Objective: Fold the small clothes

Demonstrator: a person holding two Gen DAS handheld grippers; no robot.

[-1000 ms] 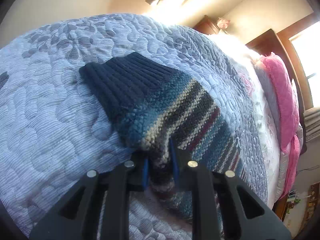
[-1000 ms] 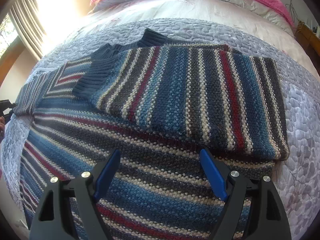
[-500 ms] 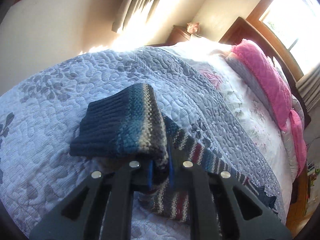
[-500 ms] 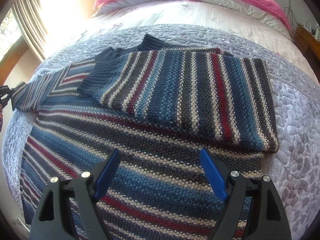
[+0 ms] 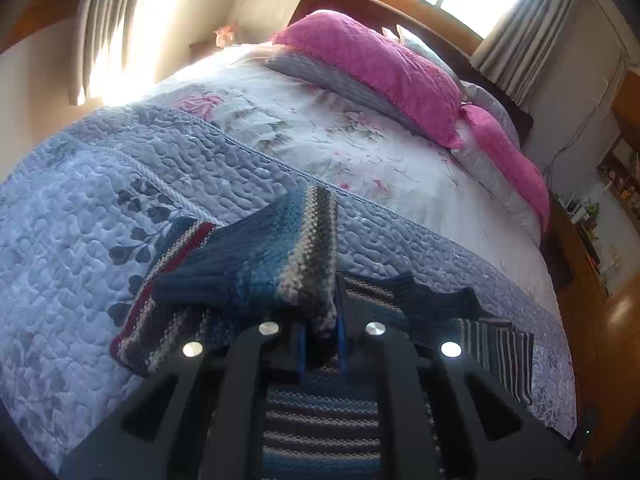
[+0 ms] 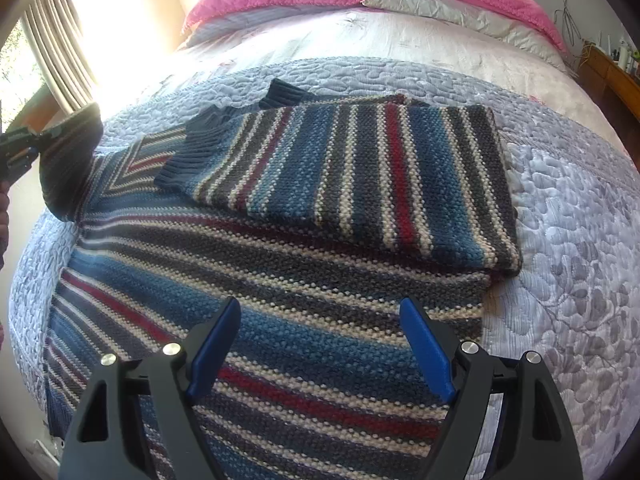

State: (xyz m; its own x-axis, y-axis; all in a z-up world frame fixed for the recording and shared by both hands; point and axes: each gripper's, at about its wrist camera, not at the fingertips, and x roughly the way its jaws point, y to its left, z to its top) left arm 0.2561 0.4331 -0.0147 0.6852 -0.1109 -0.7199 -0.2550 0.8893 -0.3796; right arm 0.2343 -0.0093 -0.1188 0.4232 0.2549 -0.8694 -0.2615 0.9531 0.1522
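A striped knit sweater (image 6: 280, 280) in blue, grey, cream and red lies spread on the quilted bedspread (image 6: 580, 240). One sleeve (image 6: 360, 176) is folded across its chest. My left gripper (image 5: 322, 344) is shut on the other sleeve (image 5: 272, 264), holding its navy cuff end lifted above the sweater; the right wrist view shows that gripper (image 6: 32, 148) at the far left with the sleeve (image 6: 68, 168) hanging from it. My right gripper (image 6: 320, 340) hovers open over the sweater's lower body, nothing between its blue pads.
Pink pillows (image 5: 380, 64) and a floral duvet (image 5: 340, 140) fill the head of the bed. A wooden headboard (image 5: 360, 0), curtains (image 5: 108, 20) and windows are behind. A cluttered shelf (image 5: 600, 216) stands at the right. The quilt's edge drops off at the left.
My left gripper has lifted the sleeve off the quilt and swung it up and inward over the sweater. The right gripper stays open, nearly still.
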